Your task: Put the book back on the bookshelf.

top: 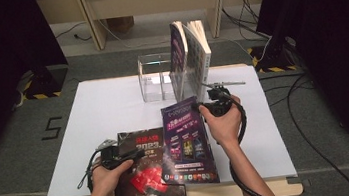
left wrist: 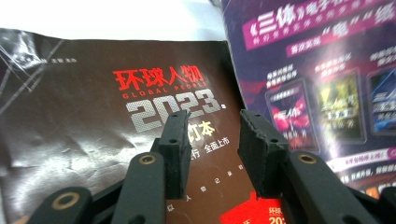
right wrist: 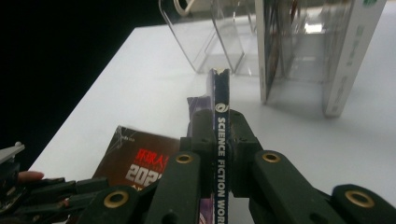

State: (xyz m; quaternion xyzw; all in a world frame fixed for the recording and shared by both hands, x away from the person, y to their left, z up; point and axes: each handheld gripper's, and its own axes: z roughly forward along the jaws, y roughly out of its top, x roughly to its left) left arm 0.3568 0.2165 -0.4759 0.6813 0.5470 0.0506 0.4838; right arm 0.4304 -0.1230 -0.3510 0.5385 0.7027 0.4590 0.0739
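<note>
Two magazines lie flat at the near edge of the white bench, and two more already stand upright in the clear acrylic rack at twelve o'clock, so the work in hand looks like filing them one at a time. The right gripper has its jaws clamped on the spine of the purple magazine; in the right gripper view that spine runs straight up between the pads, a hold that would let the magazine be tipped onto its edge for the rack. The left gripper, at seven o'clock, hovers over the dark magazine with its jaws apart and nothing between them, judging by the left gripper view; it seems placed to steady this cover while its purple neighbour, overlapping at three o'clock, lifts clear.
</note>
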